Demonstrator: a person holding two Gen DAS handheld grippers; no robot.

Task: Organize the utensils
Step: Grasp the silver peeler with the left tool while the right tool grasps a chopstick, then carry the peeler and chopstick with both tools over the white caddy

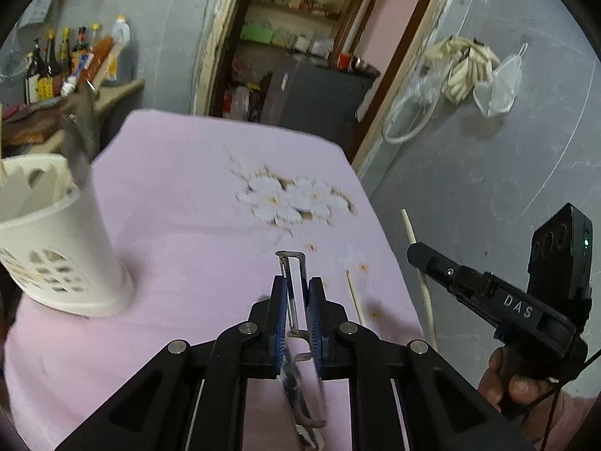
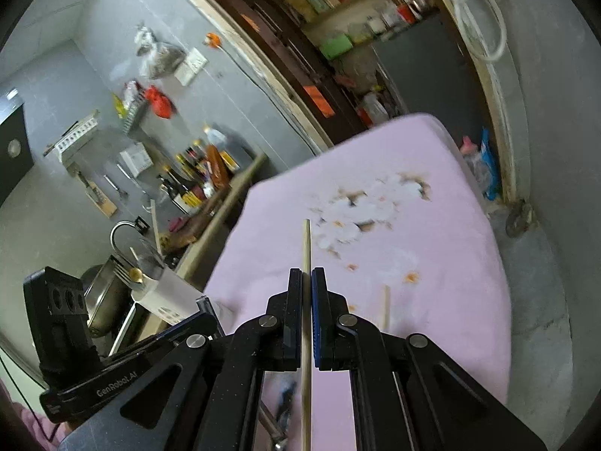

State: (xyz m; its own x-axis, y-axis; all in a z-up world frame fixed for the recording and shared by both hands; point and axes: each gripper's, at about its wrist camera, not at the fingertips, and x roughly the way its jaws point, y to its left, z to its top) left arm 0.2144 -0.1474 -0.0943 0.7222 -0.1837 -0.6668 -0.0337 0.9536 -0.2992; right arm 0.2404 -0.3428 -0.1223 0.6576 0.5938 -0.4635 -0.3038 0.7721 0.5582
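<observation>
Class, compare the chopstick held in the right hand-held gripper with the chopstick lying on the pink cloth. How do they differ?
The held chopstick is clamped between the pads of the right hand-held gripper, lifted off the cloth; the loose chopstick lies flat on it, untouched. The held one points straight ahead; the loose one lies slightly slanted. Both are thin, pale wooden sticks.

Grey walls (image 1: 469,158), open doorway (image 1: 300,49) to shelves, bottle-crowded counter (image 2: 210,173).

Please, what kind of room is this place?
Most likely a home kitchen: sauce bottles on a counter, a metal sink with a tap, and pantry shelves behind a doorway.
</observation>
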